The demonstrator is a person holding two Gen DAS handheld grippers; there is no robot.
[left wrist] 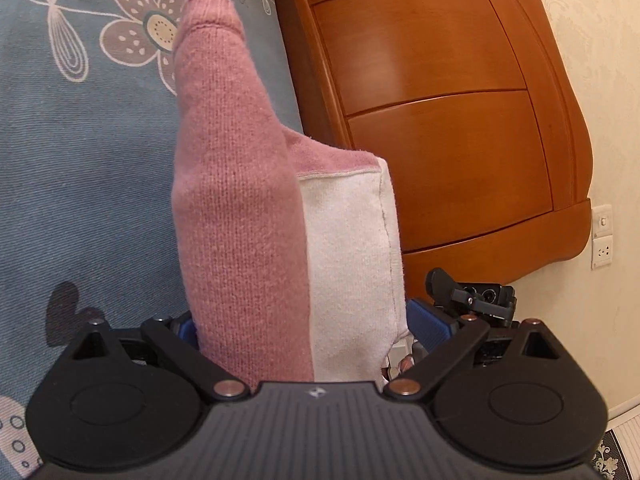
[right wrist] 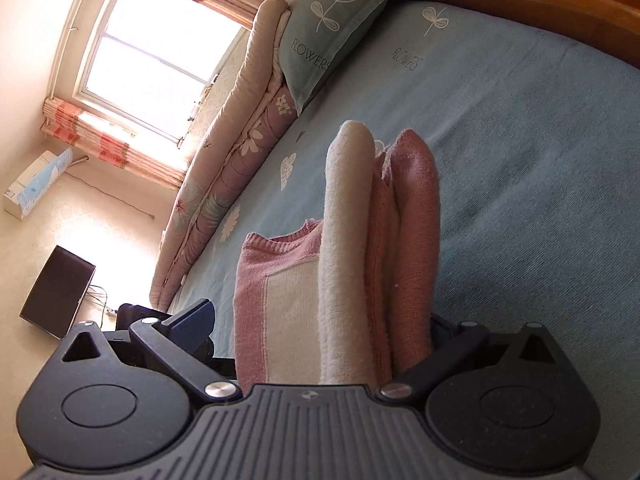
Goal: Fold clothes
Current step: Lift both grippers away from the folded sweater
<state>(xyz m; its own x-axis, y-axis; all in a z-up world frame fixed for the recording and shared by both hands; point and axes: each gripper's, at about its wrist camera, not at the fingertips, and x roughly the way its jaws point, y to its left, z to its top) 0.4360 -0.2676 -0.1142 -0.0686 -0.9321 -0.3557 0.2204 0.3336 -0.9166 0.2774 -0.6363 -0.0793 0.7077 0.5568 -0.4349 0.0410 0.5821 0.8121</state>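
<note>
Both sets of jaws clamp the pink-and-white sweater (left wrist: 248, 216) — the left gripper (left wrist: 302, 332) and the right gripper (right wrist: 320, 336) each pinch a bunched fold, held above the blue bed (right wrist: 520, 160), its wooden headboard (left wrist: 440, 120) on the right, a pillow (right wrist: 328, 32) far off.

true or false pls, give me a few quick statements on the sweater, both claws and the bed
1. The left claw grips a pink and white sweater. True.
2. The bedsheet is plain red. False: it is blue with flower prints.
3. The right claw is empty. False: folded sweater layers sit between its fingers.
4. A wooden headboard stands at the bed's edge. True.
5. The pillow reads FLOWERS. True.
</note>
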